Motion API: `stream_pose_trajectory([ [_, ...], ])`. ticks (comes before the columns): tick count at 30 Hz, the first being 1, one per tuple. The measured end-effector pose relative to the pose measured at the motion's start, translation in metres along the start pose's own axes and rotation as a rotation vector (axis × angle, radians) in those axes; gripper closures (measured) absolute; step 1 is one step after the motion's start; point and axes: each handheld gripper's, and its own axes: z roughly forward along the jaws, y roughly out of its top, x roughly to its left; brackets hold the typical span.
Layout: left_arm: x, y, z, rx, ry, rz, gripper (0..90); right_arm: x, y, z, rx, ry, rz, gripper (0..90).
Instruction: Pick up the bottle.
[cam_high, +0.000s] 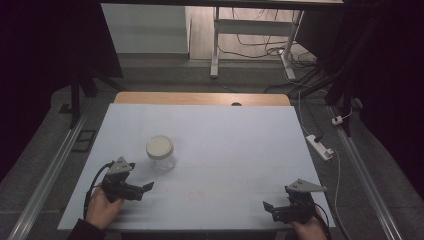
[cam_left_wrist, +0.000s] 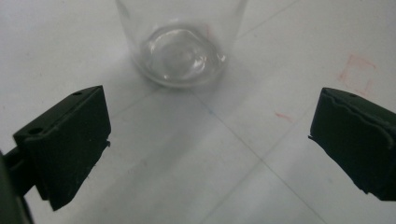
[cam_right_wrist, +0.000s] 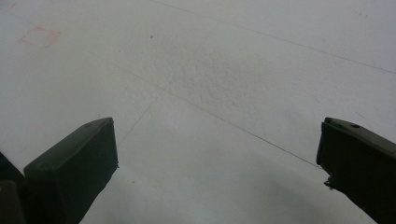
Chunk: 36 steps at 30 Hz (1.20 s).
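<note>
Jar work was what we saw under way, so we started from the biggest thing: the counter (cam_high: 240, 150), a pale blue-white sheet that filled the middle of the high view, with a wooden edge strip (cam_high: 200, 98) along its far side and faint pencil lines and a reddish square mark (cam_left_wrist: 357, 74) on its surface. On it stood the jar (cam_high: 161, 154), upright, clear glass with a cream lid, on the left half of the counter and nearer to us than to the far edge. In the left gripper view we saw its glass base (cam_left_wrist: 180, 51) resting on the sheet, just ahead of the jaws and slightly left of centre between them, not touching either.

Next in size came the left hand-held gripper (cam_high: 142, 190), held low at the near left of the counter, pointing right, just beside the jar and nearer to us; its jaws stood wide apart with nothing between them. The right hand-held gripper (cam_high: 270, 209) sat at the near right corner, well apart from the jar, pointing left; we saw its jaws likewise spread, released, over bare counter (cam_right_wrist: 215, 84)
</note>
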Motion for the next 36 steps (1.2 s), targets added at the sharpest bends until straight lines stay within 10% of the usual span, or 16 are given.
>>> stream_pose_trajectory([
  [36, 0.02, 0.048, 0.062, -0.082, -0.037, 0.09, 0.6, 0.0, 0.0, 0.001, 0.007, 0.005, -0.006, 0.0],
])
